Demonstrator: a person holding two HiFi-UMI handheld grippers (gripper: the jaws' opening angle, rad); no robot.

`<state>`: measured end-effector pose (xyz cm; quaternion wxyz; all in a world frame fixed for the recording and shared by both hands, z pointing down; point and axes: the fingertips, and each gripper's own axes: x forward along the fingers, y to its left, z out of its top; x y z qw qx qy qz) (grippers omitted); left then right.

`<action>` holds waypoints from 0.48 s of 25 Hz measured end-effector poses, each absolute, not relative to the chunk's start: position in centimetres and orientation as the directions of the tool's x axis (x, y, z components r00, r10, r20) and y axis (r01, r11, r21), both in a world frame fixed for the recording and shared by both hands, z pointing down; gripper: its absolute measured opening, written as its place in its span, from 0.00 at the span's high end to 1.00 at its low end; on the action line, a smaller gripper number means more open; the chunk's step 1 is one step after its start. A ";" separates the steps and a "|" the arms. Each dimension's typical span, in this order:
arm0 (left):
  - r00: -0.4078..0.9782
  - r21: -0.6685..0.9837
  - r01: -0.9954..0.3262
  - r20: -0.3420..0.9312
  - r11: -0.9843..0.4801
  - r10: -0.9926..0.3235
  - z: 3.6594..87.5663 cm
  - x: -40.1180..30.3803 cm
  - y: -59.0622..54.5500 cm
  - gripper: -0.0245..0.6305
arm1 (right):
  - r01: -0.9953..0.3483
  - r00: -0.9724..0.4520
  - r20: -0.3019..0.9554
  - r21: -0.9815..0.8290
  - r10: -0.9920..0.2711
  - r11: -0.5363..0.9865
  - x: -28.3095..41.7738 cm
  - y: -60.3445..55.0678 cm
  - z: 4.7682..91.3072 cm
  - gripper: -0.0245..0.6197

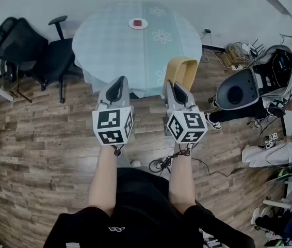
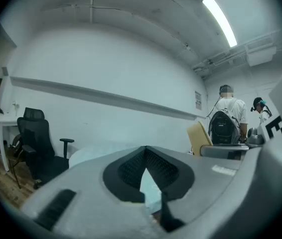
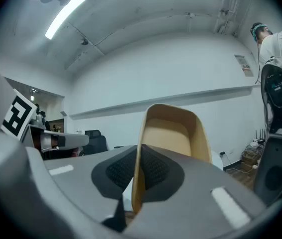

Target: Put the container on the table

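Round surface (image 1: 110, 40) lies at 12 o'clock. Your right gripper (image 3: 136, 173) fingers pinch the container (image 3: 173, 133) by one thin wall; judge it light and stiff. Your left gripper (image 2: 145, 158) fingers meet, empty.

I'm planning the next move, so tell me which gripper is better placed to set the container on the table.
Right. The right gripper is clamped on the tan container by its wall, facing the round table; the left gripper holds nothing, jaws together.

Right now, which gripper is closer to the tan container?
Right. The right gripper is shut on the container, pinching its wall, short of the table. The left gripper hangs beside it, apart, holding nothing.
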<state>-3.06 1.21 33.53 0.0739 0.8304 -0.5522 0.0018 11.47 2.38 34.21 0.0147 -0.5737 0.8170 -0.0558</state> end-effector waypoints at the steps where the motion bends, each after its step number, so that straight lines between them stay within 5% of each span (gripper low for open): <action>1: 0.391 0.122 -0.917 0.088 -0.380 -0.916 33.7 -3.0 1.1 0.96 | -0.935 -0.343 0.041 -0.111 -0.939 0.336 11.5 2.3 34.3 0.93; 12: 0.390 0.115 -0.919 0.114 -0.378 -0.914 34.7 -2.6 1.2 0.96 | -0.949 -0.306 0.048 -0.090 -0.951 0.301 12.3 2.0 35.5 0.93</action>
